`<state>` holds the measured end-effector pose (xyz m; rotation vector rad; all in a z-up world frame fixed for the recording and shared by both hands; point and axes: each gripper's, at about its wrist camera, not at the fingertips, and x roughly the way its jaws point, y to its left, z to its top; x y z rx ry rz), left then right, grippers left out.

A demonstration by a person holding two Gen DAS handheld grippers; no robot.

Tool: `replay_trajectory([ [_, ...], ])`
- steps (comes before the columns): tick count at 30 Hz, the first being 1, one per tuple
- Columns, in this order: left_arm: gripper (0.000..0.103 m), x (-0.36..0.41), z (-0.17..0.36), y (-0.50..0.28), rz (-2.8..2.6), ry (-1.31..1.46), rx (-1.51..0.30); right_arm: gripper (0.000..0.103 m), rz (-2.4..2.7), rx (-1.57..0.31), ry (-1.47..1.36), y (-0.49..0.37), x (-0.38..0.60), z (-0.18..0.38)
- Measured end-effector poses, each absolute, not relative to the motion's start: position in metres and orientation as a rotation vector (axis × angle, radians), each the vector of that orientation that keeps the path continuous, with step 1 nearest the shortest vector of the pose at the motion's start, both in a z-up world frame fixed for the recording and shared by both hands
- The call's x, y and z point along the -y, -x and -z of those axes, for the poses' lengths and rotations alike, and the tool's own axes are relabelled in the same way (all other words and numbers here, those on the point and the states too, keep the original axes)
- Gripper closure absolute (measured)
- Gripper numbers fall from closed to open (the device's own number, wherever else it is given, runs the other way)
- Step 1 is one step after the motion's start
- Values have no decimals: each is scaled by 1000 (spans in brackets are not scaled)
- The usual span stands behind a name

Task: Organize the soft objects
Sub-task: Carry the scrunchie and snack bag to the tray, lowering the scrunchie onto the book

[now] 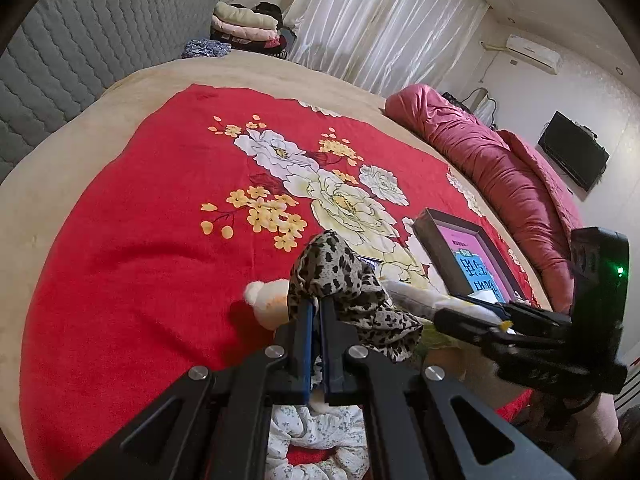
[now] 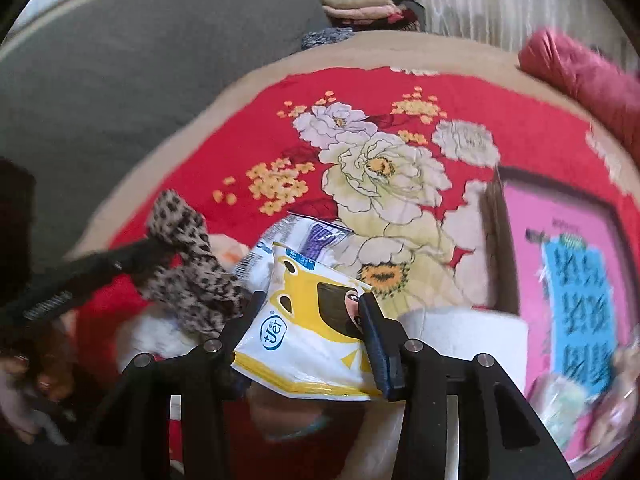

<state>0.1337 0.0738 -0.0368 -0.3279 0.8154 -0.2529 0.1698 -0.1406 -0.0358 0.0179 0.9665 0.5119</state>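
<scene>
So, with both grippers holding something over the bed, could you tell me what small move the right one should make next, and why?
Probably carry the yellow-and-white tissue pack sideways to the open box and lower it in. The right gripper is shut on the pack, the box sits close beside it, and the left gripper is busy pinching the leopard-print cloth.

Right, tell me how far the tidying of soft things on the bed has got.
Done: nothing soft is visibly in the dark-rimmed box with the pink lining yet. In hand: the left hand-held gripper is shut on the leopard-print fabric; the right hand-held gripper clamps the yellow-and-white tissue packet. Left: the white plush toy, white floral cloth and white paper roll.
</scene>
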Motion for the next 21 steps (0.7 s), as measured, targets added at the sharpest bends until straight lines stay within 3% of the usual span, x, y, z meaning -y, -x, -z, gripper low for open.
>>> replay_trajectory([
  [21,100,-39,0,-112,313,333,-717,56,-418,-736,-192,-134,220,-32],
])
